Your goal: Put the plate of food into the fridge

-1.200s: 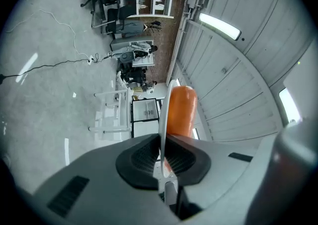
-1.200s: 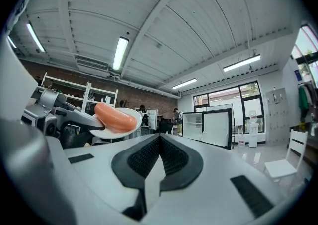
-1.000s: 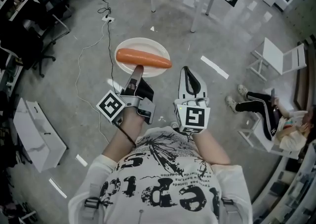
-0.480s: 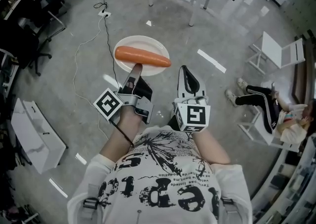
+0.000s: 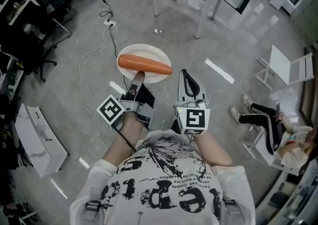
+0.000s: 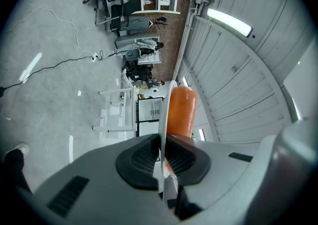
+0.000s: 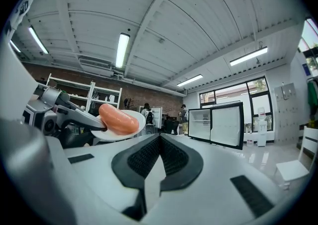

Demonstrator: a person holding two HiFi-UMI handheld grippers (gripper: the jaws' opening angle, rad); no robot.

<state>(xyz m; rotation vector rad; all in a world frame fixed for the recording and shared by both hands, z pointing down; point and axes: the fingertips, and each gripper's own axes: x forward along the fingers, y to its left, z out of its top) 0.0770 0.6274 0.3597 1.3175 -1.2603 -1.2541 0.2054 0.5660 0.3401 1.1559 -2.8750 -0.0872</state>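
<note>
A white plate [image 5: 142, 50] carrying one long orange sausage [image 5: 144, 64] hangs level above the floor. My left gripper [image 5: 137, 76] is shut on the plate's near rim. The left gripper view shows the rim [image 6: 164, 112] edge-on between the pads, with the sausage [image 6: 180, 110] just beyond. My right gripper [image 5: 187, 74] is beside it on the right, shut and empty. The right gripper view shows the plate [image 7: 135, 118] and sausage [image 7: 117, 118] at left. Far ahead stands a black-framed fridge [image 7: 218, 124], its door standing open.
Under me is grey floor with a loose cable [image 5: 81, 65]. White table legs [image 5: 200, 18] stand ahead. A folding white chair [image 5: 287, 66] and a seated person's legs [image 5: 259, 114] are at right. A white box [image 5: 35, 139] lies at left.
The head view has shifted a little across the floor. The plate with the sausage stays in the left gripper's hold, and both grippers keep their places in front of me.
</note>
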